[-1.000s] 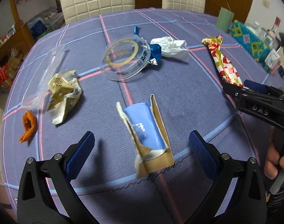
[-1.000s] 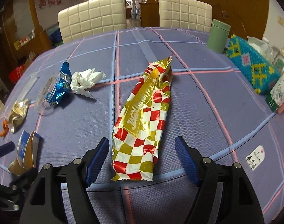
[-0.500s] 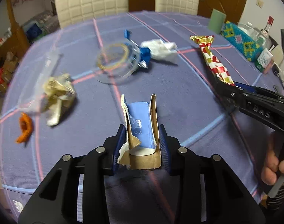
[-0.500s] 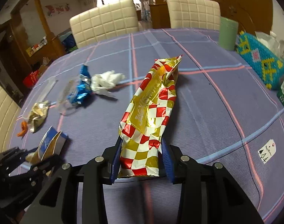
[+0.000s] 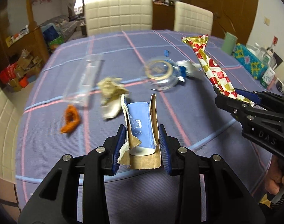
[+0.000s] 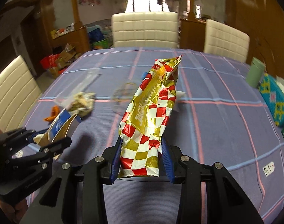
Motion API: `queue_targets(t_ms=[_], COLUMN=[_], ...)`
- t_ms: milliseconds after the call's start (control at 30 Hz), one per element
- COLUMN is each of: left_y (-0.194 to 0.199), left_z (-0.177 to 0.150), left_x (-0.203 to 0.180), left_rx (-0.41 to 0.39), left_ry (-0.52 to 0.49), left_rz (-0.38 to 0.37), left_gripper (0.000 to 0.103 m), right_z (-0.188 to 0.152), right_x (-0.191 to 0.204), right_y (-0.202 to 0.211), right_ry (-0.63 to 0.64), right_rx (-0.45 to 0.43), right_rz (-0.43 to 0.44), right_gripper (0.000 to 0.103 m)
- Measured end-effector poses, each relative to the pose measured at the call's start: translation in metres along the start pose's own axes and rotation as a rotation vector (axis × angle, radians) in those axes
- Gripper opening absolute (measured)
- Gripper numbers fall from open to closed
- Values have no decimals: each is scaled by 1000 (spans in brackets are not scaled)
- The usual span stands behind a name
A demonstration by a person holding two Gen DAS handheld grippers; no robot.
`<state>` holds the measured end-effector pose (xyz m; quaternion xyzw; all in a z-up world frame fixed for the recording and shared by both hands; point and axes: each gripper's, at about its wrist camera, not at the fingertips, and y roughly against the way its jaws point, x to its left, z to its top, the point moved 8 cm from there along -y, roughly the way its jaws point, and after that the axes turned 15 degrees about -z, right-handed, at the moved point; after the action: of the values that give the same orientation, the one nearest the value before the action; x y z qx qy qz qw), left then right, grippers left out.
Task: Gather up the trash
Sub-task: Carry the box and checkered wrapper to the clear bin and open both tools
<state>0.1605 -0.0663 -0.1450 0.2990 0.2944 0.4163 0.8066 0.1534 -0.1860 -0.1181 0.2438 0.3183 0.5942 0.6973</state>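
**Both grippers carry a piece of trash clear of the table**

The left gripper (image 5: 143,148) is clamped on a torn cardboard box (image 5: 141,130) with a blue face; the blue pads press its two side flaps, near its lower end, so most of the box stands out ahead of the fingers. The right gripper (image 6: 142,160) is closed the same way on a red, white and gold checked wrapper (image 6: 151,115), pinched near its bottom edge, with the long body sticking up and forward beyond the fingertips. Gripping each piece low on its end looks deliberate: the pads get a firm bite across the narrow width. Both pieces appear lifted off the purple tablecloth (image 5: 179,112).

Ahead of the left fingers, more trash lies on the cloth: a crumpled beige wrapper (image 5: 112,93) just beyond the box's tip, an orange scrap (image 5: 70,119) to its left, a clear plastic tray (image 5: 86,78) farther out, and a clear round lid (image 5: 160,72) ahead and to the right, with a blue foil scrap (image 5: 181,71) beside it. No bin shows in either view.
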Motion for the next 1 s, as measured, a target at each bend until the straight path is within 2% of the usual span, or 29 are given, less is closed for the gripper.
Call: queue_targets(t_ms=[367, 1000], left_y=[66, 154], left_z=[-22, -68], left_x=[89, 223], left_rx=[-101, -186], left_ry=[107, 258], left_rz=[107, 304], left_gripper=[37, 37], right_z=[21, 39], right_x=[108, 269], right_y=[30, 52], right_ry=[167, 413], right_rx=[-69, -148], right_rz=[72, 192], right_gripper=[38, 38])
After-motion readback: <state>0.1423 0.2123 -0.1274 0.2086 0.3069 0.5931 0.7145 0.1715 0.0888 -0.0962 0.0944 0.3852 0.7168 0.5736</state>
